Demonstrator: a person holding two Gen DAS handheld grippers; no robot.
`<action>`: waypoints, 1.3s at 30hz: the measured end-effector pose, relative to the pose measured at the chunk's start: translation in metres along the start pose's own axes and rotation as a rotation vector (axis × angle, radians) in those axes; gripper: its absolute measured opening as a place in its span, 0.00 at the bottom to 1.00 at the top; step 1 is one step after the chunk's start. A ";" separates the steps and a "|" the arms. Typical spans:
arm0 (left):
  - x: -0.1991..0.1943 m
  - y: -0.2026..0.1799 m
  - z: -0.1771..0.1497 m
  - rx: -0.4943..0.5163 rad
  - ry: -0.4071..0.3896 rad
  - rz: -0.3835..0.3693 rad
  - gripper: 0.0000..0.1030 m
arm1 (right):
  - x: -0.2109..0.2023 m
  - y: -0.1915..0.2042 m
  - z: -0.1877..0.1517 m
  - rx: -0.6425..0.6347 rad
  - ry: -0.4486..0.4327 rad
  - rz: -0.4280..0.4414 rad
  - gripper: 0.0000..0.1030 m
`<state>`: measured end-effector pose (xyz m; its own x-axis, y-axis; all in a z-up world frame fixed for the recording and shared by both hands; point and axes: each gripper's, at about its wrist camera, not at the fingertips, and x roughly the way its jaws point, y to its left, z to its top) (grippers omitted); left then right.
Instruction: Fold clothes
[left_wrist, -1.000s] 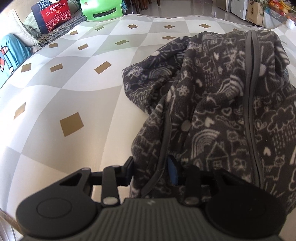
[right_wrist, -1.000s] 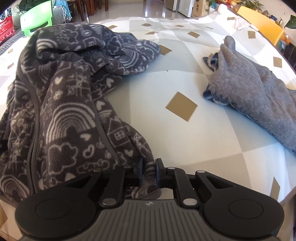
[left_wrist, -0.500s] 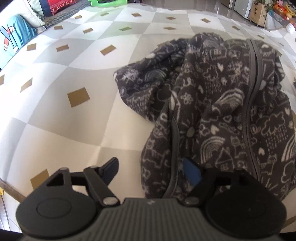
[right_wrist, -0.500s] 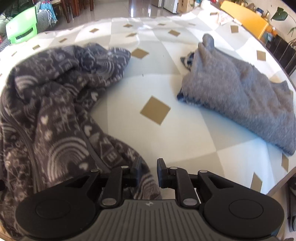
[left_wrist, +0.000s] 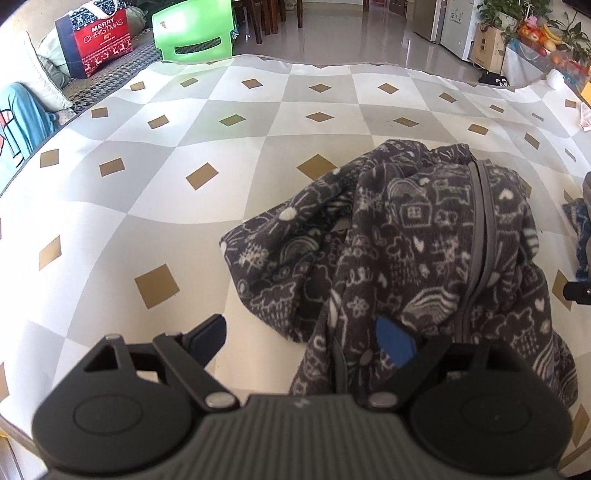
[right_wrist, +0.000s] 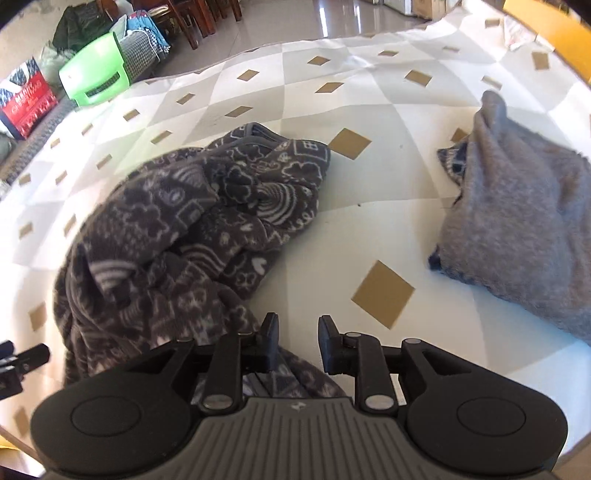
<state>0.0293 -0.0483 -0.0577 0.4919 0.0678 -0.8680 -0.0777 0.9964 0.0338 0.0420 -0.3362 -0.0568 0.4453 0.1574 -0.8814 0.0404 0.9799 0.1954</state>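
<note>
A dark fleece jacket (left_wrist: 406, 251) with white doodle print and a grey zip lies crumpled on the checked tablecloth (left_wrist: 184, 229). My left gripper (left_wrist: 301, 338) hovers over its near left edge with the jaws wide and still opening. The hem hangs loose by the blue pad (left_wrist: 395, 343), with nothing pressed. In the right wrist view the jacket (right_wrist: 192, 229) lies to the left. My right gripper (right_wrist: 298, 332) stands above its near corner, jaws slightly apart and opening. Cloth lies below the fingers but is not gripped. A grey knit sweater (right_wrist: 517, 229) lies to the right.
The tablecloth (right_wrist: 369, 206) shows bare between the two garments. The table's near edge runs just under both grippers. Beyond the far edge stand a green plastic chair (left_wrist: 195, 31), a red Christmas bag (left_wrist: 99, 40) and wooden chairs. A yellow board (right_wrist: 546, 26) lies at the far right.
Both grippers let go of the jacket's hem and rose. The left jaws swung wide open, the right ones parted a little. The right gripper drifted right, and the jacket settled on the table.
</note>
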 end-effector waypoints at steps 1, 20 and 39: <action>0.002 0.002 0.005 -0.002 0.000 0.001 0.86 | 0.003 -0.004 0.005 0.018 0.011 0.027 0.21; 0.085 0.011 0.081 0.185 -0.021 0.043 0.90 | 0.043 -0.028 0.044 0.360 0.034 0.149 0.40; 0.139 -0.015 0.083 0.320 -0.011 0.131 0.90 | 0.070 -0.031 0.052 0.566 0.077 0.160 0.43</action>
<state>0.1703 -0.0493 -0.1374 0.5051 0.1949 -0.8408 0.1340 0.9446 0.2995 0.1186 -0.3616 -0.1025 0.4194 0.3269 -0.8469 0.4582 0.7292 0.5083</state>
